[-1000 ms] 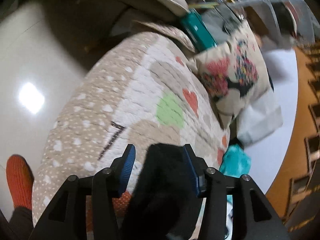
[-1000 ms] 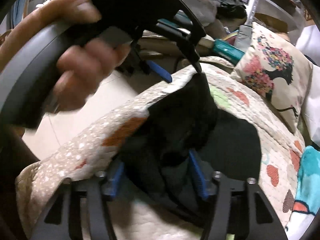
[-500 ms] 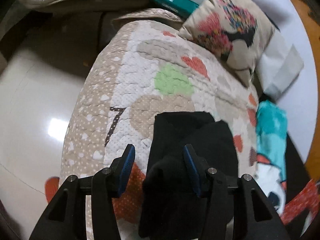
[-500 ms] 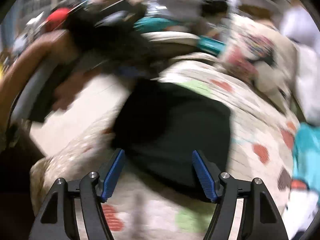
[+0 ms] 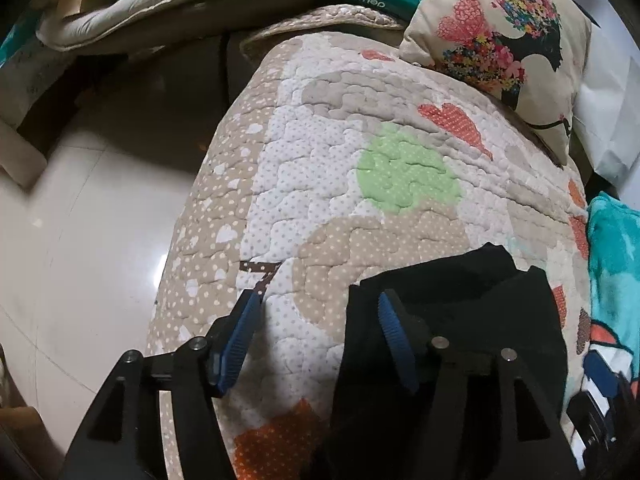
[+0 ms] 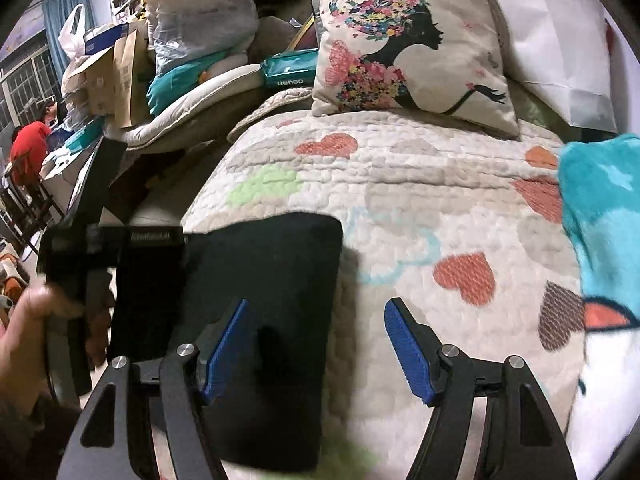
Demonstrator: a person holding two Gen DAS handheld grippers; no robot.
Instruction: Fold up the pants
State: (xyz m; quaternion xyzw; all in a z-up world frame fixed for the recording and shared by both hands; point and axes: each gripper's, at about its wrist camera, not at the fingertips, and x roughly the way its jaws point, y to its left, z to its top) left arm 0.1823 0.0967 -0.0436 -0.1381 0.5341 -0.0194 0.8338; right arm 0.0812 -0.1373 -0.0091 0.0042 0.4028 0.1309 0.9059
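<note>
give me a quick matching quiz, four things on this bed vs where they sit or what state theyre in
Things:
1. pants
2. pillow
3. teal blanket
4. right tongs

Descriptions:
A. propped at the far end of the quilt
B. open, holding nothing
C. folded dark rectangle, lying flat
D. at the right edge of the bed

Pairs: 1-C, 2-A, 3-D, 4-B
</note>
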